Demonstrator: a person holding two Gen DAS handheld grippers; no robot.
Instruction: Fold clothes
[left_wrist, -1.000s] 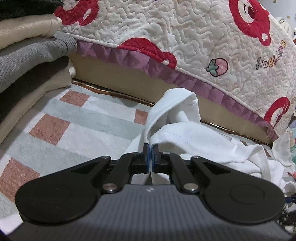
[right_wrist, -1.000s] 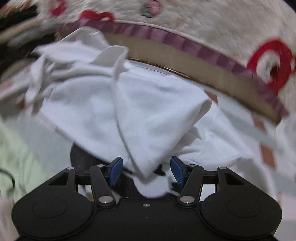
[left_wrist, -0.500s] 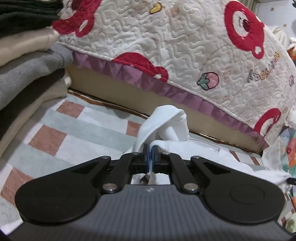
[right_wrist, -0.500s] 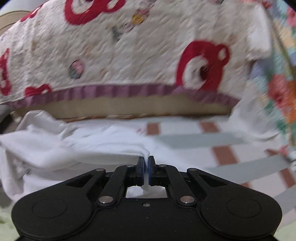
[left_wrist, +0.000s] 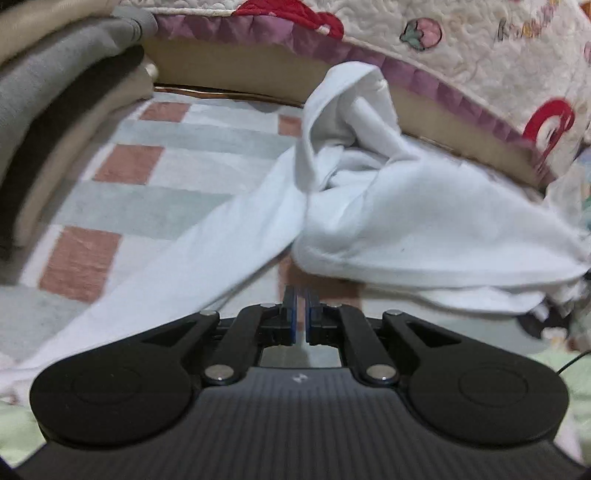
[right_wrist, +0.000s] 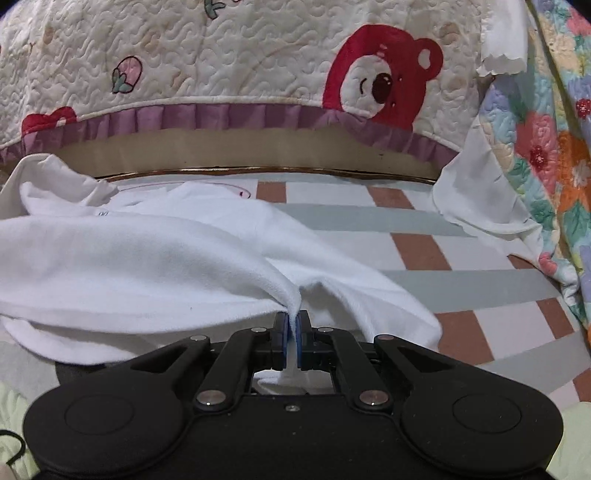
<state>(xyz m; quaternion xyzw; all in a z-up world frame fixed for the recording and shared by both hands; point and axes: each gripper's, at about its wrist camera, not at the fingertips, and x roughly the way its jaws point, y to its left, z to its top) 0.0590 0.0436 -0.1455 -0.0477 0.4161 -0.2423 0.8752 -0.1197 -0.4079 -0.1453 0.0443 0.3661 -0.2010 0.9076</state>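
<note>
A: Left gripper?
B: Nearest the lens, jaws almost together, thin slit between the blue pads. Nothing visibly between them. Low over the checked rug.

A: Touching the cloth?
B: Can't tell. White garment just ahead of the tips, hem hanging slightly above and beyond them. One long strip running down-left past the jaws, across the rug. Picture a bit blurred.

A: Right gripper?
B: Clamped tight on a fold of the white garment. Fabric pinched between the blue pads, a tuft poking through behind them into the frame gap.

A: Garment layout from the right side?
B: Spread leftward from the pinch, rumpled, lying on the rug. One flap falling to the right of the jaws. Further back, more crumpled white with a small printed mark near the far edge.

A: Beyond that?
B: Left view: bunched peak of the garment standing up mid-frame, stack of grey and beige folded clothes at left. Then the bed base, and a quilted cover with red bears, strawberries and a purple frill hanging over it. Right view: flowered quilt at far right, white cloth draped under it.
</note>
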